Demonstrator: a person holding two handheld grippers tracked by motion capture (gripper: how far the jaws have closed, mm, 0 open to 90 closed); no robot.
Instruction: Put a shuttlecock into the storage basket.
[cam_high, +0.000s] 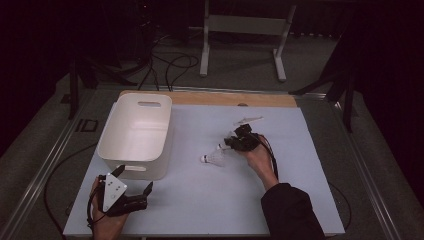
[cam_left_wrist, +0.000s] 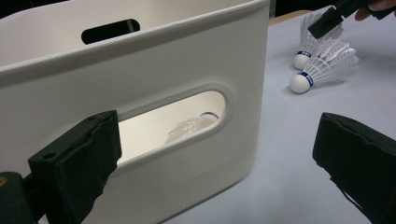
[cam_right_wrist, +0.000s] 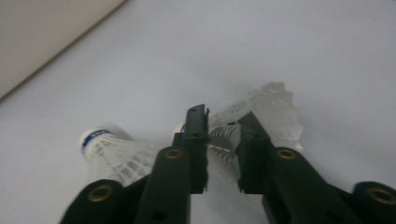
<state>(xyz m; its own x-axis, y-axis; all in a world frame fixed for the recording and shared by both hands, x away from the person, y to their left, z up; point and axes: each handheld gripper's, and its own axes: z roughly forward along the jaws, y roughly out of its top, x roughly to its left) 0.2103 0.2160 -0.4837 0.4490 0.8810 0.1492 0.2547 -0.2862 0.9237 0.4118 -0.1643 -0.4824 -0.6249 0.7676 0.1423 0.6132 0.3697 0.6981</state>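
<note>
Two white shuttlecocks with blue-banded cork tips lie close together mid-table. My right gripper (cam_high: 231, 142) (cam_right_wrist: 222, 122) is shut on the feather skirt of the farther shuttlecock (cam_high: 223, 146) (cam_right_wrist: 261, 112) (cam_left_wrist: 317, 44). The nearer shuttlecock (cam_high: 212, 158) (cam_right_wrist: 105, 147) (cam_left_wrist: 322, 70) rests free on the mat beside it. A white bin (cam_high: 136, 134) (cam_left_wrist: 154, 60) stands at the left, and a third shuttlecock (cam_left_wrist: 192, 125) shows inside it through the handle slot. My left gripper (cam_high: 134, 179) (cam_left_wrist: 217, 144) stands open at the bin's near right corner, with nothing between its fingers.
A pale blue mat (cam_high: 210, 200) covers the table, with a wooden strip (cam_high: 225, 98) along the far edge. Cables (cam_high: 170, 65) and a white stand (cam_high: 245, 30) are on the floor beyond. The person's dark sleeve (cam_high: 292, 212) comes in at the bottom right.
</note>
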